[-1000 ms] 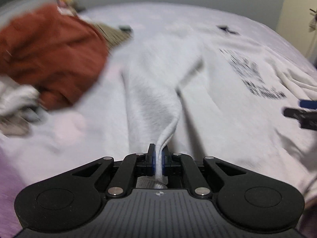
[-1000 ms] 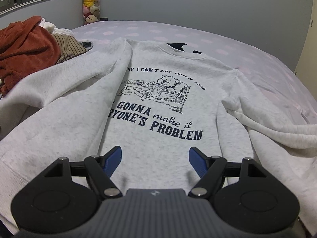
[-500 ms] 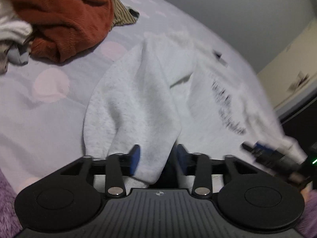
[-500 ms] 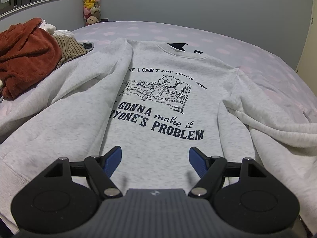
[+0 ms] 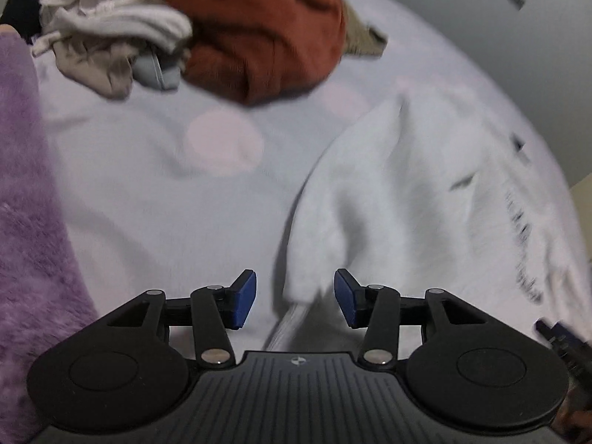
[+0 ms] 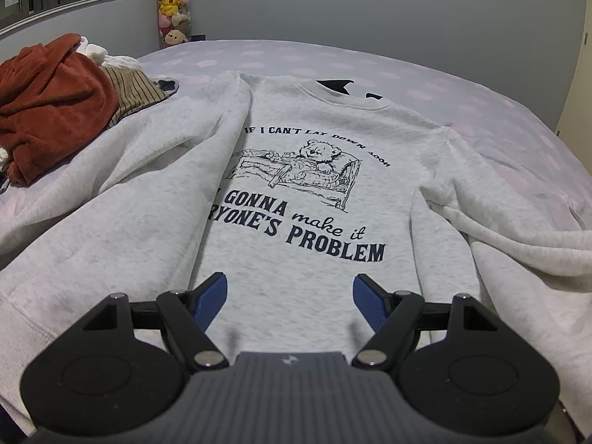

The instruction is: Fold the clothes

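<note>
We have the sweatshirt [image 6: 303, 259] spread face up on the bed [image 6: 481, 88], collar at the far side and hem nearest us. Its left sleeve [image 5: 333, 222] lies doubled along the body, the cuff just in front of the left gripper [image 5: 295, 301]. That gripper's jaws have just been opening; the cuff end sits between the pads but they no longer press on it, so we judge the sleeve released. The right gripper [image 6: 288, 301] hovers over the hem with its jaws spread and nothing in them.

We seem to be in the sleeve-folding step: one sleeve laid in, the right sleeve [image 6: 518, 236] still rumpled out to the side. The next move probably calls for us to pinch that sleeve near its cuff and carry it across the chest without dragging the body.

No containers show. A loose pile of clothes [image 6: 55, 103] sits far left on the bed, well apart from the sweatshirt.
</note>
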`<state>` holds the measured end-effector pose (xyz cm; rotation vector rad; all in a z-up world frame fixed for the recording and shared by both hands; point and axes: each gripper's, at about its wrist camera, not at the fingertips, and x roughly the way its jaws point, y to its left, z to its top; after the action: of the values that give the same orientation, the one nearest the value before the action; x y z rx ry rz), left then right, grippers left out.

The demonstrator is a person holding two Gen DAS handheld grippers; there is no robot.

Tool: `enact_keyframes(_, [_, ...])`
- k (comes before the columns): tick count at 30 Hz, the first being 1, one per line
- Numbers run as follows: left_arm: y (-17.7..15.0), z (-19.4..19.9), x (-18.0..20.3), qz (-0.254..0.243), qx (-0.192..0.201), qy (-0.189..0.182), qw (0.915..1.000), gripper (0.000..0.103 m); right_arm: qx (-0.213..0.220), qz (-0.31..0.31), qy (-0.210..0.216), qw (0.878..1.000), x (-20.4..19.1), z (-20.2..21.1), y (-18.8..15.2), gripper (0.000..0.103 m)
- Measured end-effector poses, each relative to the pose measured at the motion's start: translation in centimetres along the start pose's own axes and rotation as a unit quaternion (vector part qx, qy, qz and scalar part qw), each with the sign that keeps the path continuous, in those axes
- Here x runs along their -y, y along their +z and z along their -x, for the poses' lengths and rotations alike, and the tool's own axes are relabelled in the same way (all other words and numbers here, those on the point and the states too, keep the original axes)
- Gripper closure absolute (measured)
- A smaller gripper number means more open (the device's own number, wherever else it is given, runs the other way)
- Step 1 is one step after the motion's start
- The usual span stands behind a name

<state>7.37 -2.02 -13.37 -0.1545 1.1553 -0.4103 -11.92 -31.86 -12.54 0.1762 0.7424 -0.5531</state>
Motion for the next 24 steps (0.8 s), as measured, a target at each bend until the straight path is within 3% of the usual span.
enact_keyframes(4, [-0.8,-1.7,0.9,-0.039,-0.017,0.006,0.9991,0.061,-0.002,0.003,-0.001,1.000,-0.1,-0.1,0.0,0.026])
enact_keyframes(6, [-0.9,-1.9,1.4,-0.061,-0.008,0.009,0.9981,0.083,-0.003,0.005,-0.002,1.000,0.0,-0.2,0.1,0.026])
enact_keyframes(9, [-1.0,-1.8,1.6,-0.073,0.002,0.006,0.9973,0.090,-0.004,0.007,-0.002,1.000,0.0,-0.3,0.0,0.026])
enact_keyframes(13, [-1.1,-0.7,1.4,-0.058,0.020,0.000,0.9981,0.092,-0.003,0.006,-0.002,1.000,0.0,-0.2,0.0,0.026])
enact_keyframes(17, [-0.2,1.9,0.6,-0.039,0.070,0.003,0.9968,0.093,-0.003,0.006,-0.001,1.000,0.0,-0.2,0.0,0.025])
enact_keyframes(24, [5.0,5.9,0.1,-0.029,0.139,0.000,0.9898,0.094,-0.007,0.010,-0.002,1.000,-0.1,-0.4,0.0,0.025])
